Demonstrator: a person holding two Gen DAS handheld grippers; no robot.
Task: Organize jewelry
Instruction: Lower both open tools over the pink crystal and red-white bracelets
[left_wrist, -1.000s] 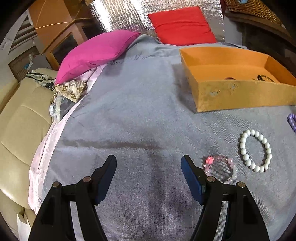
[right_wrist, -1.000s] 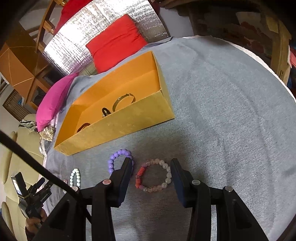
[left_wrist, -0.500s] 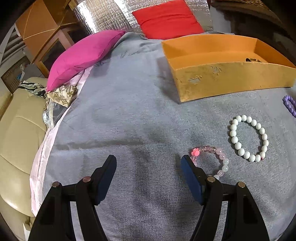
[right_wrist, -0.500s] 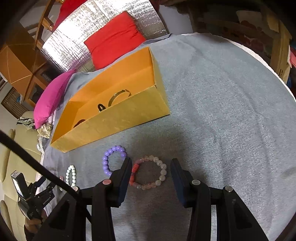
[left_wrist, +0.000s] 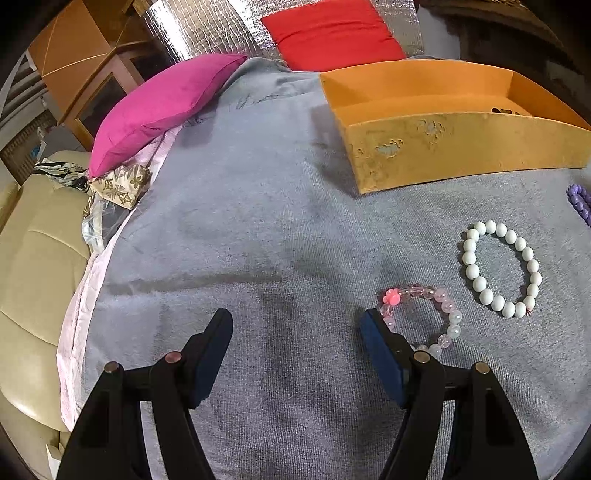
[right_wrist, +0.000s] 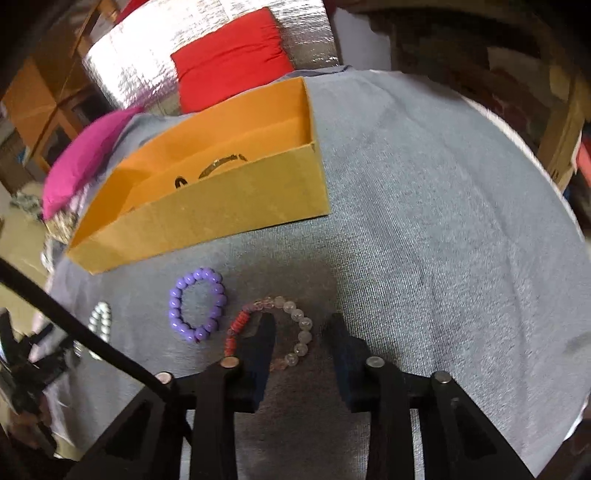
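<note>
Bracelets lie on a grey cloth in front of an orange box (left_wrist: 436, 147) (right_wrist: 221, 206). My left gripper (left_wrist: 295, 325) is open and empty; its right finger touches a pink flower bracelet (left_wrist: 443, 306). A white bead bracelet (left_wrist: 498, 269) and a purple one (left_wrist: 580, 199) lie to its right. My right gripper (right_wrist: 301, 323) is open, low over a red and clear bead bracelet (right_wrist: 299, 325); its left finger sits inside the loop, the clear beads between the fingers. The purple bracelet (right_wrist: 195, 302) lies just left. The box holds a gold bangle (right_wrist: 225, 162) and dark pieces.
A magenta pillow (left_wrist: 159, 107) and a red pillow (left_wrist: 332, 33) lie at the back of the cloth. A cream sofa (left_wrist: 33, 266) is to the left. A black cable (right_wrist: 74, 325) crosses the right wrist view. Wooden furniture stands behind.
My right gripper has moved right and down onto the red and clear bracelet, its left finger now inside the loop. My left gripper has edged closer to the pink bracelet.
</note>
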